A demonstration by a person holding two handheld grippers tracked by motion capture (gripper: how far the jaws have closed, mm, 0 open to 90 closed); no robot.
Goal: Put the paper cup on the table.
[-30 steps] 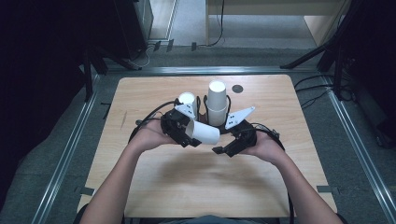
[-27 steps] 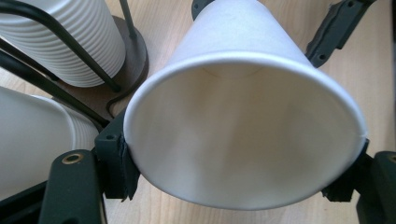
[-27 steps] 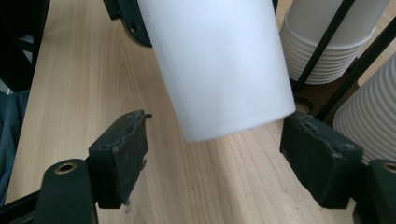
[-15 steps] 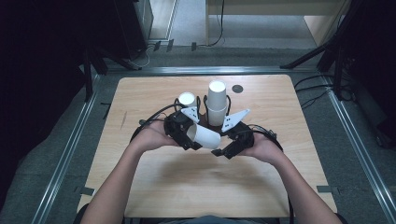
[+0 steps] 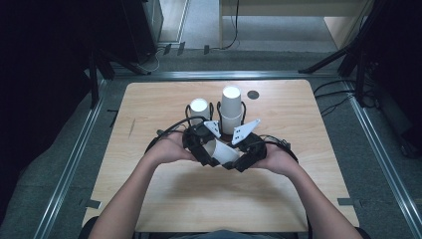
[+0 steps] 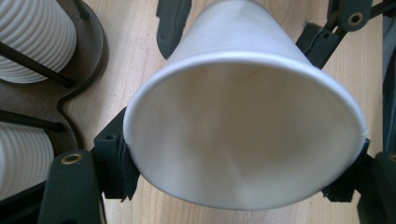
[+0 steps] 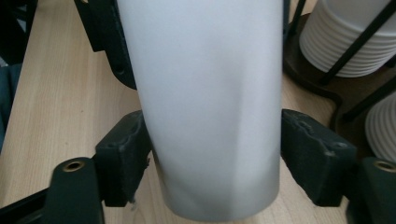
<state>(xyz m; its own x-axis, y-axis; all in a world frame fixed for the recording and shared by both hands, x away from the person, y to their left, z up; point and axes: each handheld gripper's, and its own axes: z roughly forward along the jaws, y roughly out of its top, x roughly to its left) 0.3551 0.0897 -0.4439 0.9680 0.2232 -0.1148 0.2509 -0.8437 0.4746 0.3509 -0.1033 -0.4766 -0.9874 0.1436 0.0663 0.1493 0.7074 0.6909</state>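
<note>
Above the bench [image 5: 164, 199], the left hand-held gripper [image 5: 208, 149] clamps a white paper cup [image 5: 225, 152] at its rim; the right hand-held gripper [image 5: 240, 155], jaws just closing, grips its base end.

the near half of the table [image 5: 219, 199] lies bare on both sides of the forearms, so a hand has free passage there and out toward the left and right edges. just behind the two tools stands the cup rack [image 5: 217, 115] with its two stacks of white cups [image 5: 231, 107], blocking the way straight ahead. a small dark disc [image 5: 253, 94] lies beside the rack on the far right.
</note>
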